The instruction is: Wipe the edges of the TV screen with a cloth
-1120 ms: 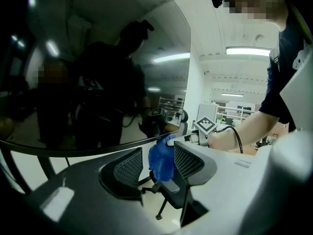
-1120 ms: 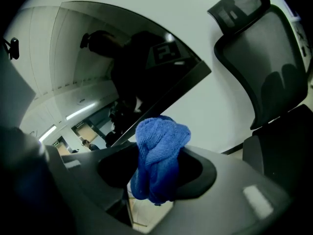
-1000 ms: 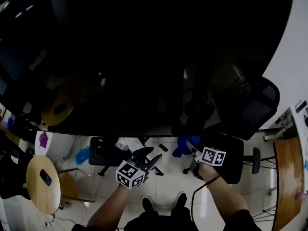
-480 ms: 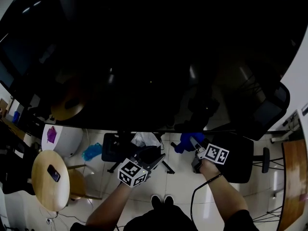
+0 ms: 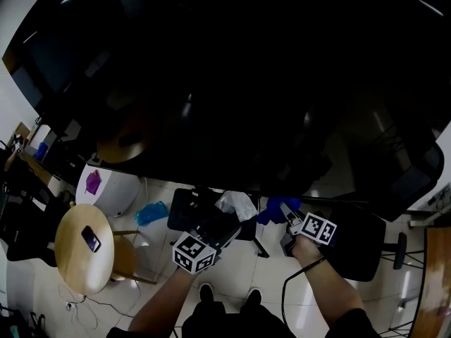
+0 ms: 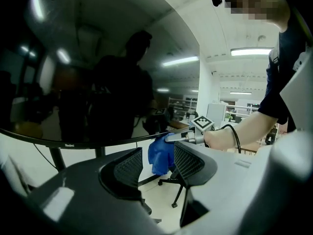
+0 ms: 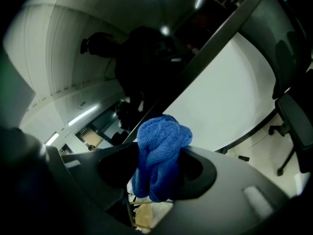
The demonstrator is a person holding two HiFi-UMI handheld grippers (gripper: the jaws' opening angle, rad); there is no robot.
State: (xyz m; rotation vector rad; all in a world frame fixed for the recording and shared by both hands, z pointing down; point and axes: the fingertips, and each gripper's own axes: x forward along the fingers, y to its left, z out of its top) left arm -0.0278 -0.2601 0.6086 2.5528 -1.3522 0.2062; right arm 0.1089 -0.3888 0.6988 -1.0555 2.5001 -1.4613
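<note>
The big black TV screen (image 5: 232,69) fills most of the head view; its lower edge (image 5: 211,183) runs across just above both grippers. My right gripper (image 5: 283,211) is shut on a bunched blue cloth (image 5: 270,210), which sits up against that lower edge. In the right gripper view the cloth (image 7: 159,155) bulges between the jaws below the dark bezel (image 7: 215,38). My left gripper (image 5: 227,229) hangs beside it to the left, open and holding nothing. The left gripper view looks through its jaws (image 6: 161,161) at the cloth (image 6: 159,155) and the right gripper (image 6: 178,137).
Under the TV stand its black base (image 5: 194,206) and a white bag (image 5: 236,204). At the left are a round wooden table (image 5: 70,266) with a phone (image 5: 91,239) and a white bin (image 5: 113,192). A black office chair (image 5: 356,245) stands at the right.
The head view has swung, so the screen and floor sit further right. Both grippers are now closer to the TV's base, with the cloth still in the right one at the lower edge.
</note>
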